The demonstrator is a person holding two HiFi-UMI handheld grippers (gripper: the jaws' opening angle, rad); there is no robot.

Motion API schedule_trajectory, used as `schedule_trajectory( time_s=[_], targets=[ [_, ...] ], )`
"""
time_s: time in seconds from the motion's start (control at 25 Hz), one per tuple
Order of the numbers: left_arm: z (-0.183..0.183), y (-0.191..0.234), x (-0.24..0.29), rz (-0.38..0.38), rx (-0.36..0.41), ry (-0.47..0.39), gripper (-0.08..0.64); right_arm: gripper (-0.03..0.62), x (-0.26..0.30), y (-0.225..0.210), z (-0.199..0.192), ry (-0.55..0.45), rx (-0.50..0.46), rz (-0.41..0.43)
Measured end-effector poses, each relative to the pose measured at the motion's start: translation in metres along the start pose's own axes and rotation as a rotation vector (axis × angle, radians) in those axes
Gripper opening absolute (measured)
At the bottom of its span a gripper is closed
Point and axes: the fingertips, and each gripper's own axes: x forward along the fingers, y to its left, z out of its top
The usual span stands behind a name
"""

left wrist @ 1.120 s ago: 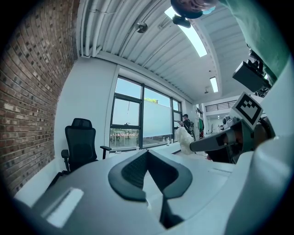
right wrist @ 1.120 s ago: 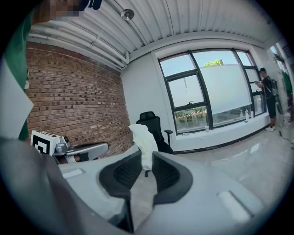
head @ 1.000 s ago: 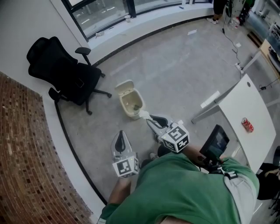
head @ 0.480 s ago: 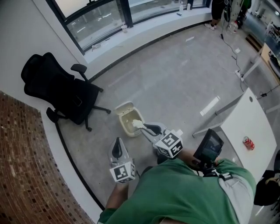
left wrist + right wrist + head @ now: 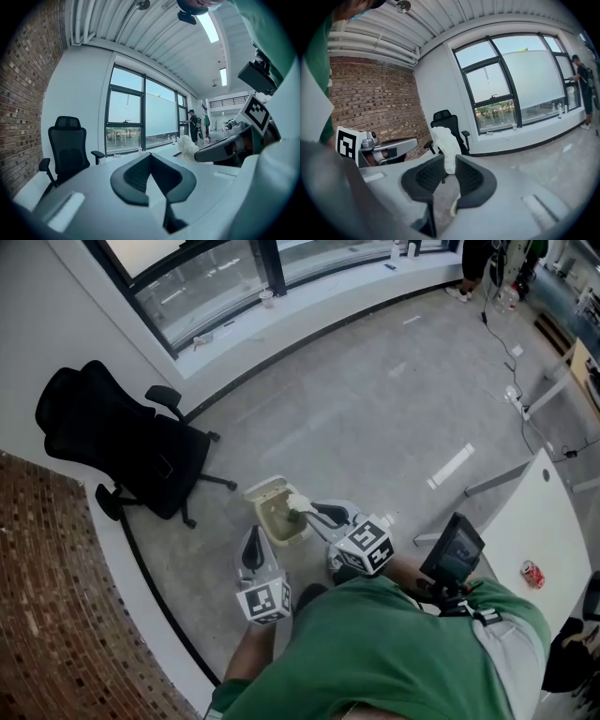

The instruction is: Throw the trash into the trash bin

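Grey concrete floor (image 5: 375, 409); brick wall (image 5: 47, 615), windows (image 5: 216, 282), black chair (image 5: 112, 446); right gripper (image 5: 311, 512) clamps white wad (image 5: 298, 503) over open bin (image 5: 281, 536); left gripper (image 5: 253, 547) jaws together, empty.

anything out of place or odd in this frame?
Minor only: a red can seems to lie on its side on the white table, and a white strip lies on the floor. The right gripper holds the white trash over the open bin, as expected.
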Motion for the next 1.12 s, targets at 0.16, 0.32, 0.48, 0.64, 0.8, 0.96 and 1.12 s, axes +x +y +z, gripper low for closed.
schedule_trajectory(
  time_s=[0.16, 0.32, 0.48, 0.64, 0.8, 0.96, 1.12],
  targets=[
    [-0.001, 0.002, 0.02, 0.025, -0.004, 0.016, 0.006, 0.072, 0.01, -0.021, 0.0, 0.027, 0.005, 0.01],
    [-0.011, 0.013, 0.031, 0.041, -0.023, 0.041, 0.006, 0.072, 0.027, -0.031, -0.005, 0.059, 0.014, 0.018],
    [-0.024, 0.028, 0.039, 0.06, -0.031, 0.062, 0.006, 0.072, 0.047, -0.034, -0.011, 0.087, 0.019, 0.026],
    [-0.034, 0.038, 0.046, 0.047, -0.04, 0.1, 0.006, 0.072, 0.067, -0.035, -0.02, 0.123, 0.023, 0.02],
    [-0.046, 0.049, 0.053, 0.031, -0.045, 0.138, 0.006, 0.072, 0.088, -0.034, -0.032, 0.165, 0.033, 0.021],
    [-0.069, 0.062, 0.057, 0.027, -0.057, 0.183, 0.006, 0.072, 0.11, -0.032, -0.052, 0.219, 0.039, 0.027],
    [-0.096, 0.071, 0.06, 0.02, -0.073, 0.233, 0.006, 0.072, 0.131, -0.03, -0.077, 0.27, 0.039, 0.041]
  ],
)
